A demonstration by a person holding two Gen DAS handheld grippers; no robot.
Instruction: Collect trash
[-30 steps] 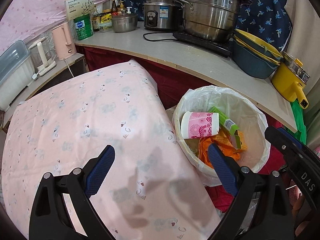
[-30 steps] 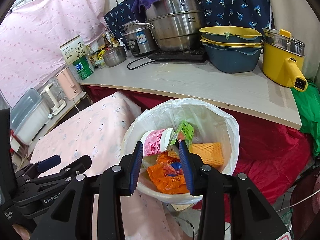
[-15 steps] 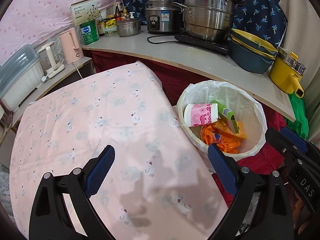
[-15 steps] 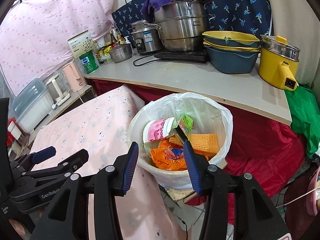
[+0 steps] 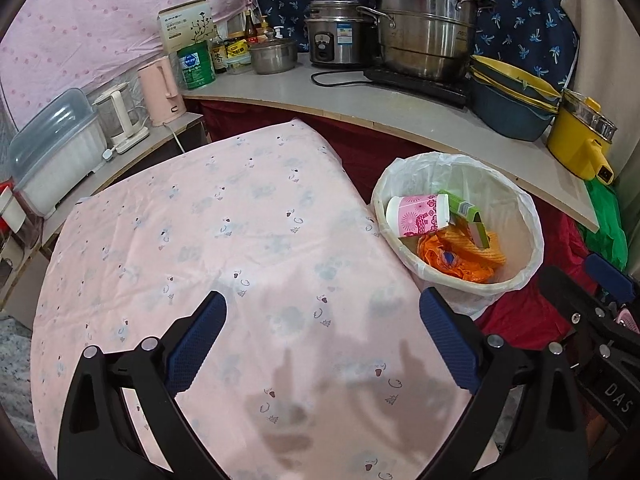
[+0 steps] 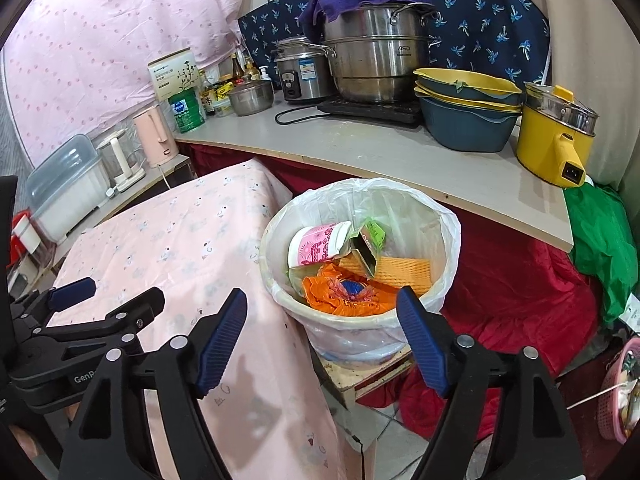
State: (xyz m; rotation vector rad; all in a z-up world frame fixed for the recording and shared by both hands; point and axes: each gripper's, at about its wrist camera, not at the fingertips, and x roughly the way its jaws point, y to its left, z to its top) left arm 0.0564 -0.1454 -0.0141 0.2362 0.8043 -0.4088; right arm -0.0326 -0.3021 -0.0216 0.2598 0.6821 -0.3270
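A white-lined trash bin stands beside the pink-clothed table. Inside lie a pink paper cup, a green carton, an orange bag and a ribbed orange pad. My right gripper hovers in front of the bin, its jaws opening with nothing between them. Over the tablecloth my left gripper stands open and empty. The left gripper also shows at the left edge of the right wrist view.
A counter behind the bin carries steel pots, a rice cooker, stacked basins and a yellow electric pot. A pink kettle and plastic box stand left. Red cloth lies right of the bin.
My right gripper's jaws spread apart and let go of the green carton, which now lies in the bin. Both grippers drew back from the bin.
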